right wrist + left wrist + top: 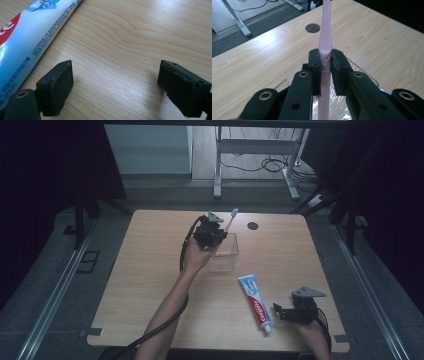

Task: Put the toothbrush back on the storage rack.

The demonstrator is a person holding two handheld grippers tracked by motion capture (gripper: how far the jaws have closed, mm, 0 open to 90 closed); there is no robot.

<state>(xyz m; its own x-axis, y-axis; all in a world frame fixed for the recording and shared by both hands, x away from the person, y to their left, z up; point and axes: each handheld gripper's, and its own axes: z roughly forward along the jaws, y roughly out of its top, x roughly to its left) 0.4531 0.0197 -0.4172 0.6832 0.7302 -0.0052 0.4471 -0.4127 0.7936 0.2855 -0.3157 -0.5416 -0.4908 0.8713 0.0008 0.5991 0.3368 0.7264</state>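
Observation:
My left gripper (214, 236) is shut on a pink toothbrush (325, 37), pinching its handle between the pads (318, 68). The toothbrush (231, 219) sticks up and away, bristle end far, over a clear plastic cup (223, 252) near the table's middle. In the left gripper view the lower handle reaches down over the cup's clear rim (287, 81). My right gripper (281, 311) rests low at the table's front right, open, its jaws wide apart with bare wood between them (115, 82). A blue, white and red toothpaste tube (255, 302) lies flat just left of it (30, 37).
The wooden table (150, 270) has a round cable hole (253, 226) at the back, beyond the cup. A metal desk frame (255, 165) with loose cables stands on the floor behind. Rails (55, 290) run along both sides of the table.

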